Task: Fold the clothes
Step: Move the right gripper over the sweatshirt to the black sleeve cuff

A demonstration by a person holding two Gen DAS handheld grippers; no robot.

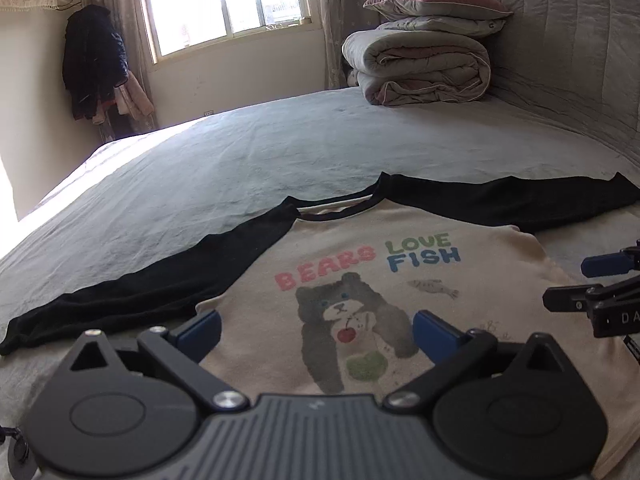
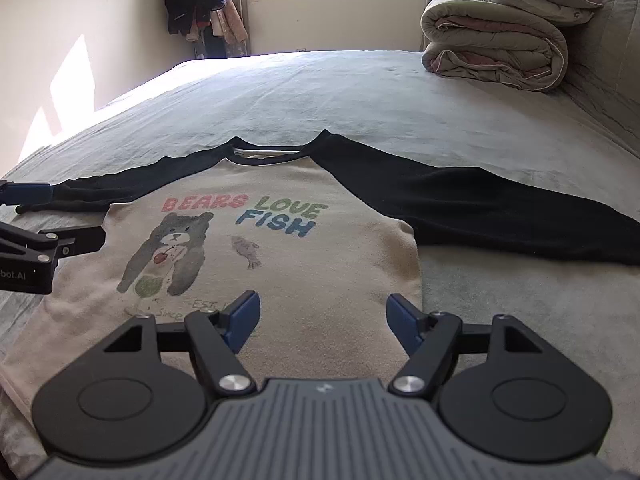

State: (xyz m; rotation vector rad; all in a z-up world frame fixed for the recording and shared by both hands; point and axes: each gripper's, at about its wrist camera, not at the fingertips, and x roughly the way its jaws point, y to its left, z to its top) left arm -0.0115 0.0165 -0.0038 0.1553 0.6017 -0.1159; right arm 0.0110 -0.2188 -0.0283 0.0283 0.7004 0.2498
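With both your left gripper (image 1: 316,330) and right gripper (image 2: 323,316) wide open and empty over the flat raglan shirt (image 2: 320,280), pinch each black sleeve (image 2: 500,208) near its cuff.

I have one shirt (image 2: 280,248) lying flat and face up on the bed (image 2: 360,92), cream body with black raglan sleeves spread out to both sides. Its front shows a grey bear, a small fish and the words "BEARS LOVE FISH". The black-trimmed neckline points toward the window.
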